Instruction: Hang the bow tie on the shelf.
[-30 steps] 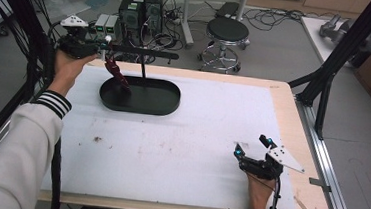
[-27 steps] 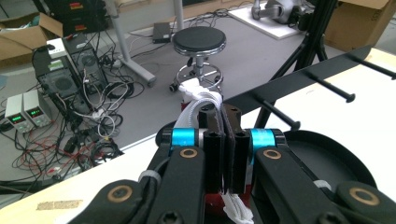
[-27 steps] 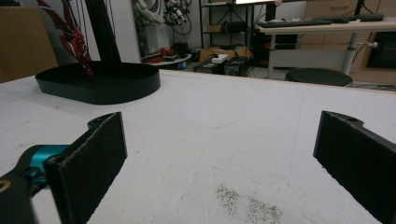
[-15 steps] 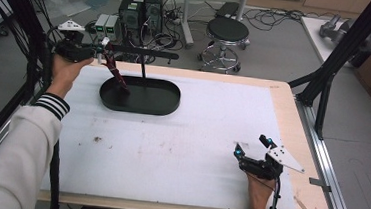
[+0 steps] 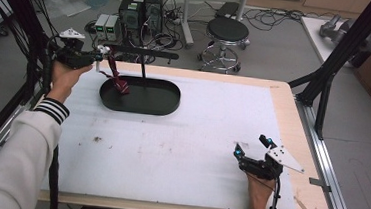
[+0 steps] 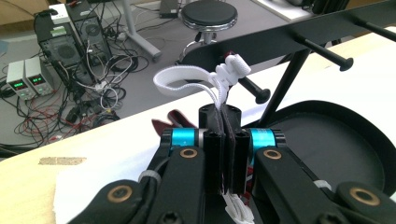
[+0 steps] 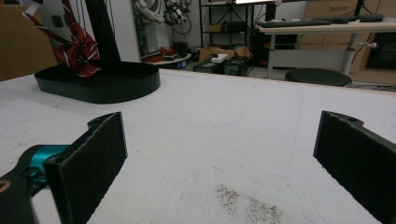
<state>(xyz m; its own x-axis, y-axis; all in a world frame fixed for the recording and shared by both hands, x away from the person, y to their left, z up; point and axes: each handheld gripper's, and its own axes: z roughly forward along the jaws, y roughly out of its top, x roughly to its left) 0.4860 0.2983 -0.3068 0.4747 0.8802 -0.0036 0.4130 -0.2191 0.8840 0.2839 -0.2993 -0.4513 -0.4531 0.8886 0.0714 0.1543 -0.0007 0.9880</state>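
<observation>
Left gripper (image 5: 98, 56) at table's far left corner, jaws pressed together on white cord end (image 6: 223, 93) of dark red patterned lanyard (image 5: 118, 80). Lanyard hangs from grip down into black oval metal tray (image 5: 166, 104); its lower end lies bunched on tray floor. Black rack post with pegged crossbar (image 5: 142, 53) rises from tray, just beside held cord. White foam mat (image 5: 180, 149) covers wooden table. Right gripper (image 5: 252, 149) near right front edge, jaws spread wide, nothing between.
</observation>
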